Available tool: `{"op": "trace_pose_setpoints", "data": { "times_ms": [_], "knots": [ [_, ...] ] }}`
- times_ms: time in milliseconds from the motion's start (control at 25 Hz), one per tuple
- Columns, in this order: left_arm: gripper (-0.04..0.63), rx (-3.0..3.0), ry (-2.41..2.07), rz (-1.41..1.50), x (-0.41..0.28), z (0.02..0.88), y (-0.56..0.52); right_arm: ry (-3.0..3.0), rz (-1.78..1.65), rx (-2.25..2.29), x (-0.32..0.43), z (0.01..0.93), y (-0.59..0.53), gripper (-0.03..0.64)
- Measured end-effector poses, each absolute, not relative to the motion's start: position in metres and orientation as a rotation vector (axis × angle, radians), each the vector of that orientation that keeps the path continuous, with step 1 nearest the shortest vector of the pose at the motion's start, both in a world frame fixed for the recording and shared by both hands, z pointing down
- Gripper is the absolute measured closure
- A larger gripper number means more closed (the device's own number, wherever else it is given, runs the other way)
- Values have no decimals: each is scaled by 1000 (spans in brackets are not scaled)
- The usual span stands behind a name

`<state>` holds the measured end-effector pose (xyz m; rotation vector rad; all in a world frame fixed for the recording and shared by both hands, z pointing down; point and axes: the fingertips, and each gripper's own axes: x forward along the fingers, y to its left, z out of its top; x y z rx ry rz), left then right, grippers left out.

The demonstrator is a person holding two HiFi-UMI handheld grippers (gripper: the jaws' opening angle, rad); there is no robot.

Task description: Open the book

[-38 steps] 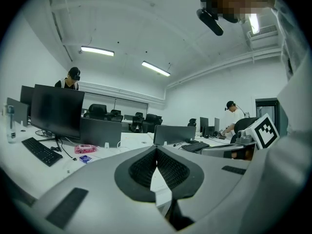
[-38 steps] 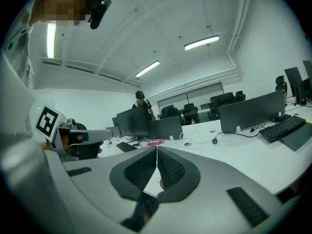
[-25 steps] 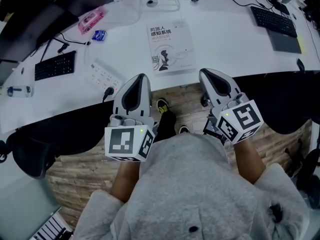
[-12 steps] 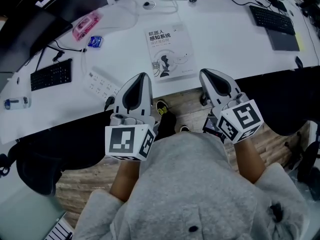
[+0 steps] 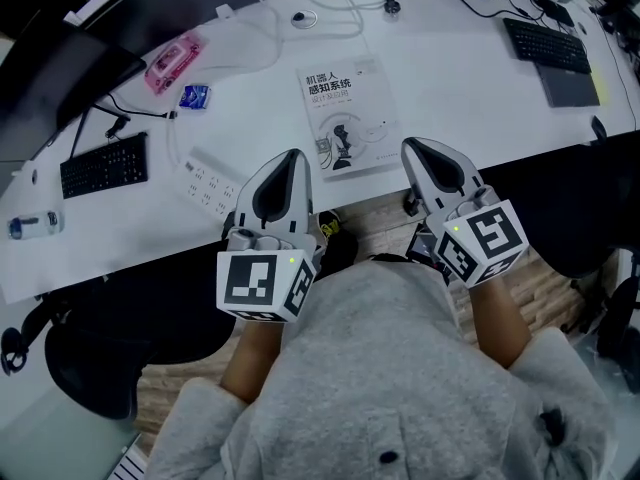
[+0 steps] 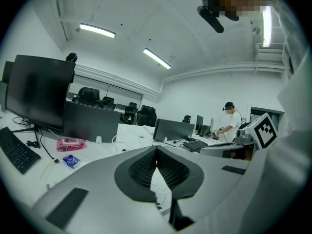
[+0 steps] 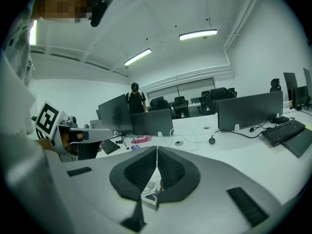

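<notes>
Book (image 5: pixel 348 118) lies on the desk (image 5: pixel 460 78) near its front edge, ahead of and between the left gripper (image 5: pixel 290 158) and right gripper (image 5: pixel 414 148). Power strip (image 5: pixel 205 180) sits left of the book, one keyboard (image 5: pixel 104 165) further left. Small packet (image 5: pixel 194 95) lies behind the strip. A second keyboard (image 5: pixel 550 43) is at the far right rear.

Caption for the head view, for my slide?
Shut left gripper and right gripper flank the closed book at the desk edge.

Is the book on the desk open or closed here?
Closed: the book lies flat on the white desk, front cover and title facing up, no pages showing.
</notes>
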<state>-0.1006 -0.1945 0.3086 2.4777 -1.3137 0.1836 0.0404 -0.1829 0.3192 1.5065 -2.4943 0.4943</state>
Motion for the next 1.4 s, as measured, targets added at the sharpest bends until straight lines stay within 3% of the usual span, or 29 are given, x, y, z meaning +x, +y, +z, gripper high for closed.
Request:
{"op": "trace_pose_setpoints", "data": {
  "times_ms": [1400],
  "knots": [
    [586, 2345, -1235, 420, -81, 394, -240, -2369, 775, 1596, 90, 388, -217, 591]
  ]
}}
